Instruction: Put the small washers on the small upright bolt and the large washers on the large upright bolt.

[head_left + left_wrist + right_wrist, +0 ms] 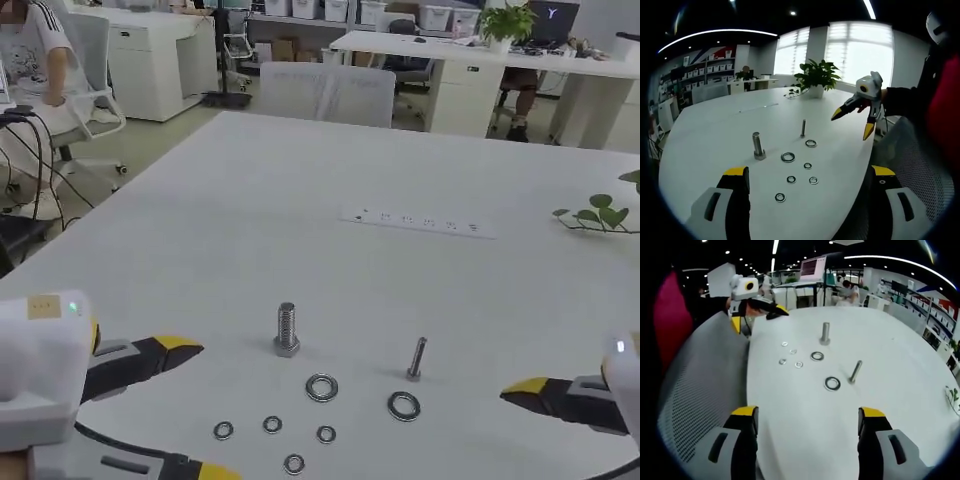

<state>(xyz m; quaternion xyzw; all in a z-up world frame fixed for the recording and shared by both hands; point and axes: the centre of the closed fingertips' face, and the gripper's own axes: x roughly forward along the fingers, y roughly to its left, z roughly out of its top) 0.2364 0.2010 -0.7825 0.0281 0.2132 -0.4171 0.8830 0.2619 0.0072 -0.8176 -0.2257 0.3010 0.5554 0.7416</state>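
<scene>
Jaws of the left gripper (809,172) stand wide apart, with nothing between them and nothing touched, and the jaws of the right gripper (807,411) are spread equally wide and are also empty. Both grippers hover at the near edge of the white table (300,200), the left one at the left side and the right one at the right side. Just ahead of the left gripper, four small silver steel washers (272,425) lie flat in a loose group, apart from each other. Beyond them are two large silver steel washers, also flat: one (321,387) just beside the foot of the thick silver hex-head bolt (287,330), the other (404,405) just in front of the thin silver bolt (417,358). Both bolts stand on their heads, so their long axis points up from the table, and each washer must come down over the tip from above. The left gripper is the nearer one to the small washers, but the thin bolt is on the right side, nearer to the right gripper. I judge therefore that a small washer must travel to the right past the large washers, and that the jaws must first close much narrower to pinch such a thin flat rim
</scene>
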